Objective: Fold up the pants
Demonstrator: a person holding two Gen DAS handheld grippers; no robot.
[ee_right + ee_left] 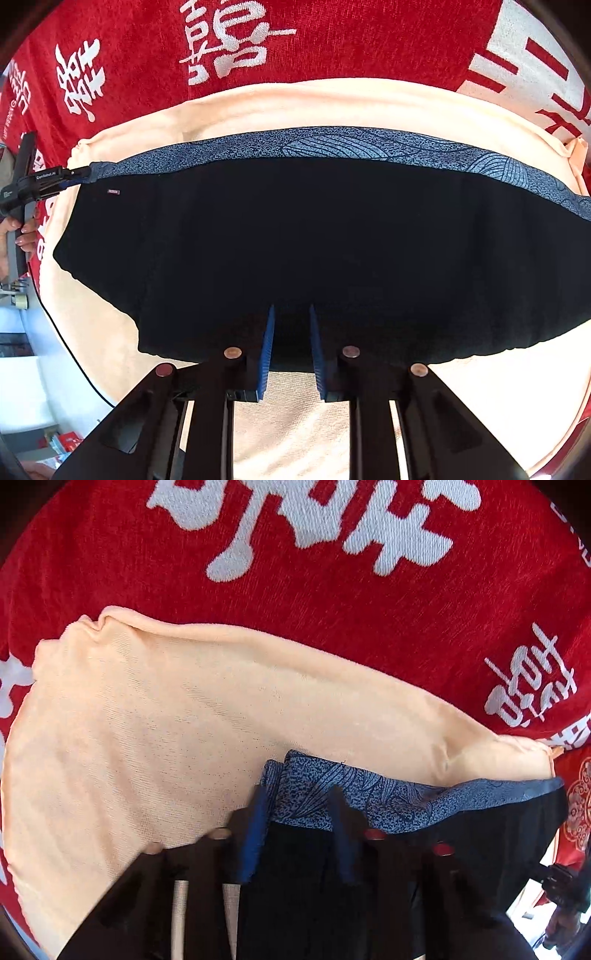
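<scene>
Right wrist view showed one pair of pants (295, 240) ahead of the right claw (291, 350), which pinched its near hem; the left claw (295, 812) gripped the waistband corner. Both edges should be lifted together, kept taut. One towel (332, 99), one red blanket (147, 48) lay beneath.

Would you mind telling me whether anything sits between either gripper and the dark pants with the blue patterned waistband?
Nothing visible does. The left gripper pinches the blue patterned waistband at its corner, and the right gripper clamps the near hem of the dark pants, which lie on the peach towel.
</scene>
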